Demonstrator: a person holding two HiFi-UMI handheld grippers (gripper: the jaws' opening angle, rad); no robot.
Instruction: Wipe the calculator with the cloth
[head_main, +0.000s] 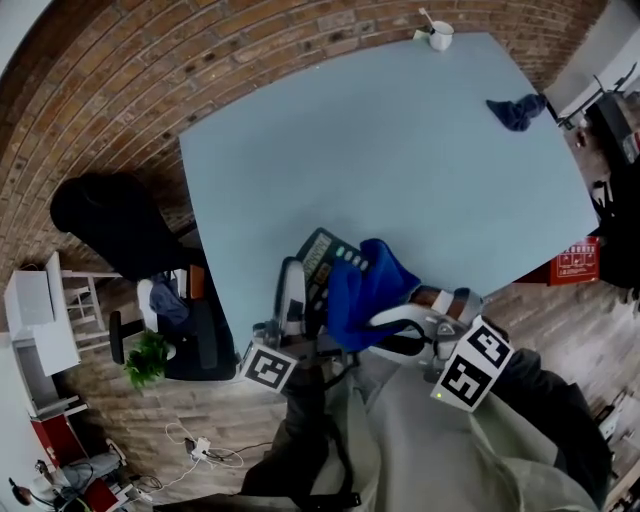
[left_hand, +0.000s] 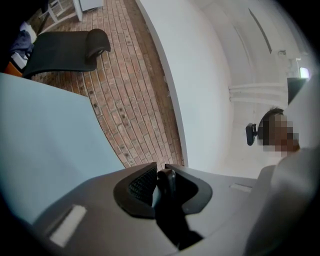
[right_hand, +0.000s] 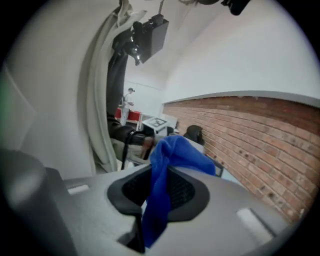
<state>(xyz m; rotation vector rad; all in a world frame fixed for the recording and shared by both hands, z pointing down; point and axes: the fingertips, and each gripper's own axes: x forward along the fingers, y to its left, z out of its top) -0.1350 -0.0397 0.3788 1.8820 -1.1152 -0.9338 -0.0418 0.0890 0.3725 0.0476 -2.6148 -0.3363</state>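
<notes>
My left fingers (left_hand: 135, 187) are pinched on the calculator's (head_main: 322, 262) left edge, holding it tilted at the near edge of the desk (head_main: 400, 150), long axis running near to far. My right fingers (right_hand: 182, 192) are clamped on the blue cloth (head_main: 362, 290), which hangs against the calculator's right side. The keys lie just left of my right hand, which reaches in from the right.

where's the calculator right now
Head view, lower centre: the calculator is at the table's near edge, clamped in the left gripper, blue cloth against its right side.
</notes>
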